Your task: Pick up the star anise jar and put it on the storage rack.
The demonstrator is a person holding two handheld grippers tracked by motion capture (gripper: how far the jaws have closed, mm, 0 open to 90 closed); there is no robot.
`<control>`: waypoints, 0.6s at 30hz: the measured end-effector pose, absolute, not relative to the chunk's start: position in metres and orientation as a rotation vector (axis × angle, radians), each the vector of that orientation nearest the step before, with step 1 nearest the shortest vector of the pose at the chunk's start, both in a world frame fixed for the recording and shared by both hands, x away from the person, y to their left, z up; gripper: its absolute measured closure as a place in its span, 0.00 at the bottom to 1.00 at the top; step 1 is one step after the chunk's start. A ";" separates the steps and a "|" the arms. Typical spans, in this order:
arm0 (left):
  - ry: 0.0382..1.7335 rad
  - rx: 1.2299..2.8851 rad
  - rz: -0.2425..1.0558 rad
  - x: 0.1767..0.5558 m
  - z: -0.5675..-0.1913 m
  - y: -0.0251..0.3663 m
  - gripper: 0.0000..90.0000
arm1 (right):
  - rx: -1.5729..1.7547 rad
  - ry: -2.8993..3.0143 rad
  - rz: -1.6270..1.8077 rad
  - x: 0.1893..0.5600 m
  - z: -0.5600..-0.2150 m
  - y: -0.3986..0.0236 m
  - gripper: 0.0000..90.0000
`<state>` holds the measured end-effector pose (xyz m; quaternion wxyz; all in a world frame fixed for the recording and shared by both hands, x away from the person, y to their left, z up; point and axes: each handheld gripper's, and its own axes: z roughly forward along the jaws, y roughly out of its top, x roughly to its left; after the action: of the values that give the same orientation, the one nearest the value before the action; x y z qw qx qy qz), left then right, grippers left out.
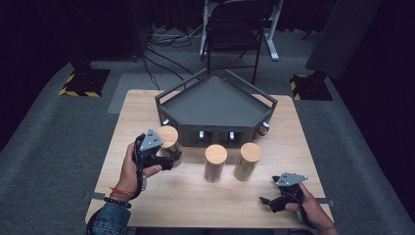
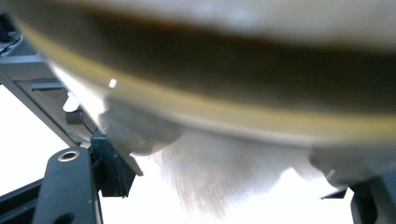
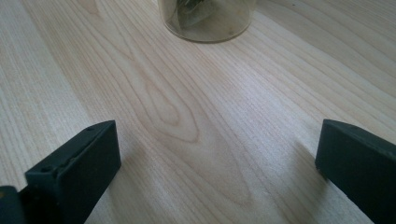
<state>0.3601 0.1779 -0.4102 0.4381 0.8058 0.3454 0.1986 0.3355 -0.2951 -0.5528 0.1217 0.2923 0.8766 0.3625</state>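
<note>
My left gripper [image 1: 169,157] is clamped on the left jar [image 1: 169,142] just in front of the grey tray [image 1: 215,105], my right gripper [image 1: 266,200] gapes empty over the table [image 1: 195,196] — glass could slip or clip the tray wall.

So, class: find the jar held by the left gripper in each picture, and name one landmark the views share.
High view: the held jar sits left of centre, in front of the grey tray, between the left gripper jaws.
Left gripper view: the jar looms blurred across the upper frame.
Right gripper view: not in it; a different jar's base stands at top.
Shared landmark: the wooden table.
</note>
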 end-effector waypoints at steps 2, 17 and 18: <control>0.862 1.998 0.497 0.362 -0.409 0.178 0.27 | 0.853 2.559 1.058 0.335 -0.553 -0.295 0.00; 0.869 1.977 0.522 0.377 -0.392 0.172 0.27 | 0.853 2.559 1.058 0.335 -0.553 -0.295 0.00; 0.869 1.973 0.523 0.378 -0.390 0.171 0.27 | 0.853 2.559 1.058 0.335 -0.553 -0.295 0.00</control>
<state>0.3783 0.1713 -0.3905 0.4454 0.7964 0.3505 0.2110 0.3355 -0.2950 -0.5529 0.1216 0.2923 0.8766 0.3625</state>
